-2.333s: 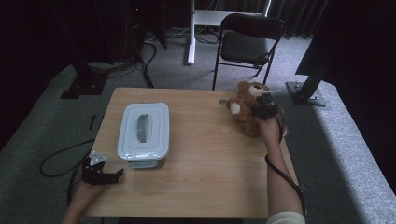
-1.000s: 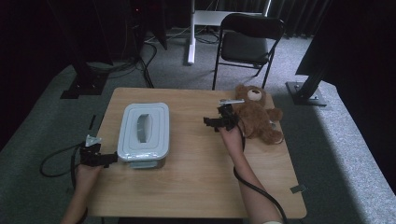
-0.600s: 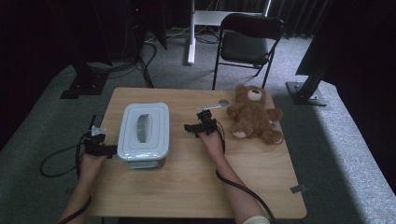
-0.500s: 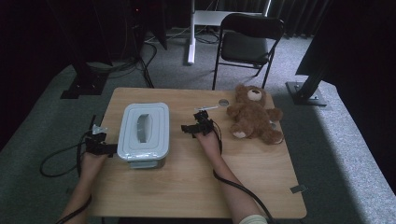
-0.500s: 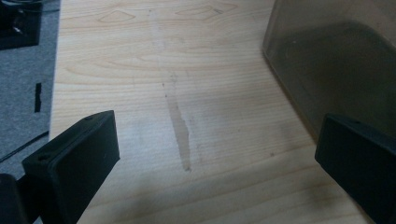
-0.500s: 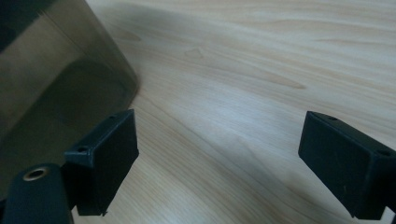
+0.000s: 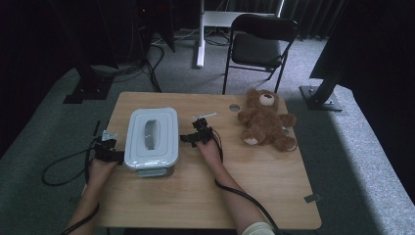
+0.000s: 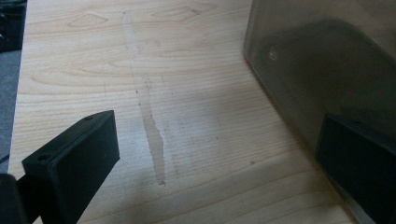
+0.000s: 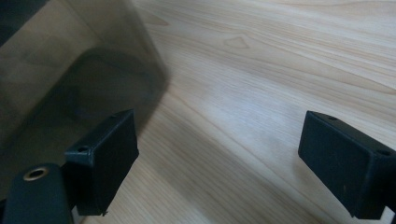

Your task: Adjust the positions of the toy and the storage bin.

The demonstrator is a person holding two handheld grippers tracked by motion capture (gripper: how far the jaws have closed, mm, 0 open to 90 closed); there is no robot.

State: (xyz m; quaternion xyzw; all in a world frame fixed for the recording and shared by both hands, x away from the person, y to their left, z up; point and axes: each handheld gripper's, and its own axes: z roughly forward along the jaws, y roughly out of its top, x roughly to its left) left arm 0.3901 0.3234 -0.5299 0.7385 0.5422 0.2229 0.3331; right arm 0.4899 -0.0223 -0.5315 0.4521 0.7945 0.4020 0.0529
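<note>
A lidded grey storage box (image 7: 151,138) sits on the left half of a wooden table (image 7: 244,186). The left gripper (image 7: 108,149) is just beside its left wall, the right gripper (image 7: 195,137) just beside its right wall; both have jaws spread wide, holding nothing. A brown teddy bear (image 7: 265,119) lies well apart, far right.

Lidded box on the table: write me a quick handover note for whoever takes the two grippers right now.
Left gripper: open, empty, at the left wall of the box.
Right gripper: open, empty, at the box's right wall.
Box: on the table, left of centre, lid on.
Teddy bear: lying loose at the far right, apart from both grippers.
Done: both grippers flank the box.
Left: probably grip the box or its lid from both sides; nothing is held yet.
</note>
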